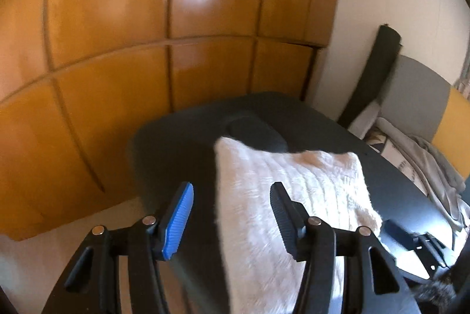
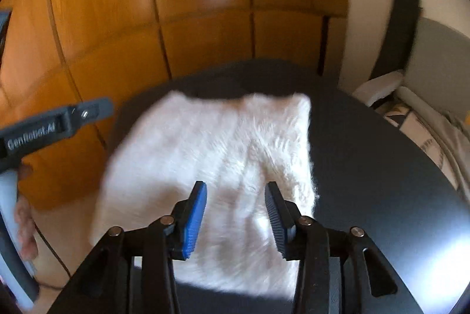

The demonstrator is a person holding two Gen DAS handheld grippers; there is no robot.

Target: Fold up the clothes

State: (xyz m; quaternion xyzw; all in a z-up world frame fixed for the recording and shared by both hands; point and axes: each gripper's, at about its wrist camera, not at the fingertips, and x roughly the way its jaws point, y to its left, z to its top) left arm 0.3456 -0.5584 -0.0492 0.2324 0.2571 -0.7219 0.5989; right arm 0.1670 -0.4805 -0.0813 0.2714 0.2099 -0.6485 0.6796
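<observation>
A: Left to right, what worries you?

B: The left gripper [image 1: 232,221] gapes wide with nothing between its jaws, and the white fluffy garment [image 2: 211,167], folded into a rough rectangle on the dark round table [image 2: 382,167], overhangs the table edge at about nine o'clock. My guess is that overhang could slide off if nudged.

A: And the right gripper [image 2: 236,221]?

B: Parted too, empty, poised above the garment's near edge at six o'clock. Long pile like that may snag on the ribbed pads [image 2: 194,220] and drag the fold open.

A: Texture?

B: Soft, shaggy, thick. The table looks smooth and matte; glossy wooden panels [image 1: 117,34] stand behind at twelve.
</observation>
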